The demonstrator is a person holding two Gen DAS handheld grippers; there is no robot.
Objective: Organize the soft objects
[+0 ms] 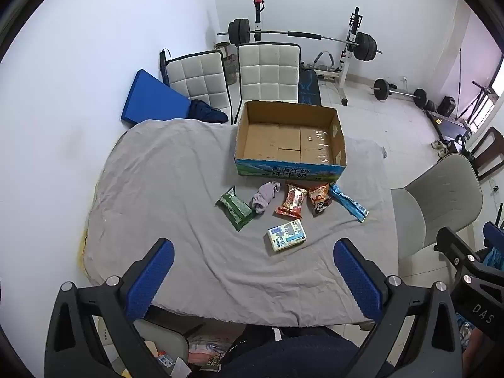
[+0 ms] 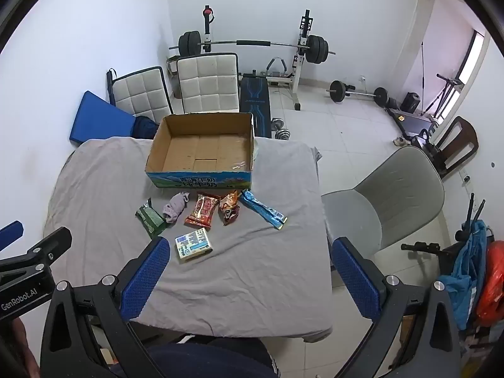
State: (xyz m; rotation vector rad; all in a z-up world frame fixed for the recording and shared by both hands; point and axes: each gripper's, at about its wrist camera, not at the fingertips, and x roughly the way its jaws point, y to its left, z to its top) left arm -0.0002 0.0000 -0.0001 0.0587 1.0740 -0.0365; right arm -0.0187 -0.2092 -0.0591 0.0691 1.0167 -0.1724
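An open empty cardboard box (image 1: 289, 140) (image 2: 201, 151) stands at the far side of a table under a grey cloth (image 1: 176, 189) (image 2: 267, 267). In front of it lie a green packet (image 1: 236, 209) (image 2: 150, 219), a rolled lilac sock (image 1: 264, 197) (image 2: 175, 207), a red snack bag (image 1: 292, 204) (image 2: 202, 210), an orange-brown snack bag (image 1: 319, 200) (image 2: 229, 209), a blue wrapper (image 1: 348, 201) (image 2: 263, 209) and a white-blue pack (image 1: 287, 235) (image 2: 193, 245). My left gripper (image 1: 253, 278) and right gripper (image 2: 250, 278) are both open and empty, held above the table's near edge.
Two white padded chairs (image 1: 267, 72) and a blue mat (image 1: 154, 97) stand behind the table. A grey chair (image 2: 393, 195) is at the right. A barbell rack (image 2: 252, 47), weights and bags (image 2: 472, 280) fill the room beyond.
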